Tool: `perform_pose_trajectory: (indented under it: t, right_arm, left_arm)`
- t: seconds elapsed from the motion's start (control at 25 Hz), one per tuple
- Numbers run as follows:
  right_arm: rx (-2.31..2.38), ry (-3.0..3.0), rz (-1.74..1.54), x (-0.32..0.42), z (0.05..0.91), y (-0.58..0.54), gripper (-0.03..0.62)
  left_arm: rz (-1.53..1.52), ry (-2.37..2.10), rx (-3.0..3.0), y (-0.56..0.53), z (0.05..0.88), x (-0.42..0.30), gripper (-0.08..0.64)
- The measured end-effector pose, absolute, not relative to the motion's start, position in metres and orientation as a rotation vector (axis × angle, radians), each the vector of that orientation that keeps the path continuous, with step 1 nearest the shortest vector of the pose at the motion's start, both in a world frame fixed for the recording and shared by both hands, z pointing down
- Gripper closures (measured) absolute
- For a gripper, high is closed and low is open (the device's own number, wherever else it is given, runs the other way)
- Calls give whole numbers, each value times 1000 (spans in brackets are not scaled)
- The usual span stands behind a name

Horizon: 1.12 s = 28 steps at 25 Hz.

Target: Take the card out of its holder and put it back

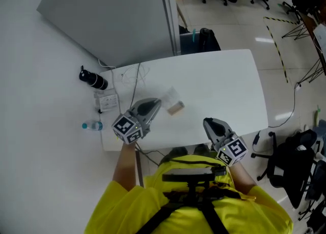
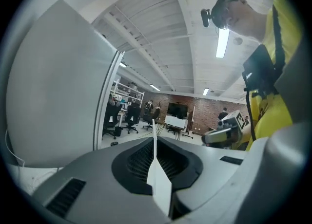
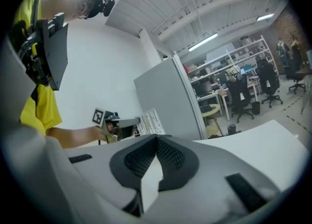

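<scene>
My left gripper (image 1: 154, 105) is raised above the white table (image 1: 224, 85), shut on a pale printed card (image 1: 170, 95). In the left gripper view the card (image 2: 155, 142) shows edge-on as a thin white strip between the jaws. The right gripper view shows its printed face (image 3: 149, 121), sticking out beyond the left gripper's tips. A small tan holder (image 1: 177, 108) rests on the table just below and to the right of the card. My right gripper (image 1: 208, 123) hovers near the table's front edge, shut with nothing in it (image 3: 156, 142), well apart from the holder.
At the table's left end lie a black cylinder (image 1: 93, 79), a white box (image 1: 107, 100) and a small water bottle (image 1: 91, 125). Thin cables (image 1: 135, 75) run across the back. A grey partition (image 1: 117, 14) stands behind. Bags (image 1: 285, 162) sit on the floor at right.
</scene>
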State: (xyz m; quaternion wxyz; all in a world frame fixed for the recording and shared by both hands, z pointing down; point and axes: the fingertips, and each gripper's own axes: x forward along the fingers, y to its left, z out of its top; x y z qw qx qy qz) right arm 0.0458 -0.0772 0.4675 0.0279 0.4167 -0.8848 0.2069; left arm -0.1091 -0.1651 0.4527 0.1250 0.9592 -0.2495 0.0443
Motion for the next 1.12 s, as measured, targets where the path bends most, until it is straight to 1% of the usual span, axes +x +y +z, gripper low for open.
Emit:
perform_pose_trajectory:
  t: [0.16,0.32,0.44,0.76,1.0,1.12]
  right_arm:
    - [1316,-2738,654,61,466,-81,586]
    - [1309,-2750,640,68,465,-82,586]
    - [1293,-2762,616,72,462,-79,585]
    - [1279,-2786,607,74,448,-87,586]
    - [1292,-2777,525,77,438,-102,585]
    - [1270,-2771,503,77,438,-102,585]
  left_arm:
    - [135,-725,2816,-148,378,-105,545]
    - [133,-698,2863,-143,335,-103,545]
    - [168,-744,2886,-143,329,-101,545]
    - [103,-797,2881,-139,322,-102,545]
    - [98,-909,2869,-144,325,-113,545]
    - [86,-895,2872,-141,323,-114,545]
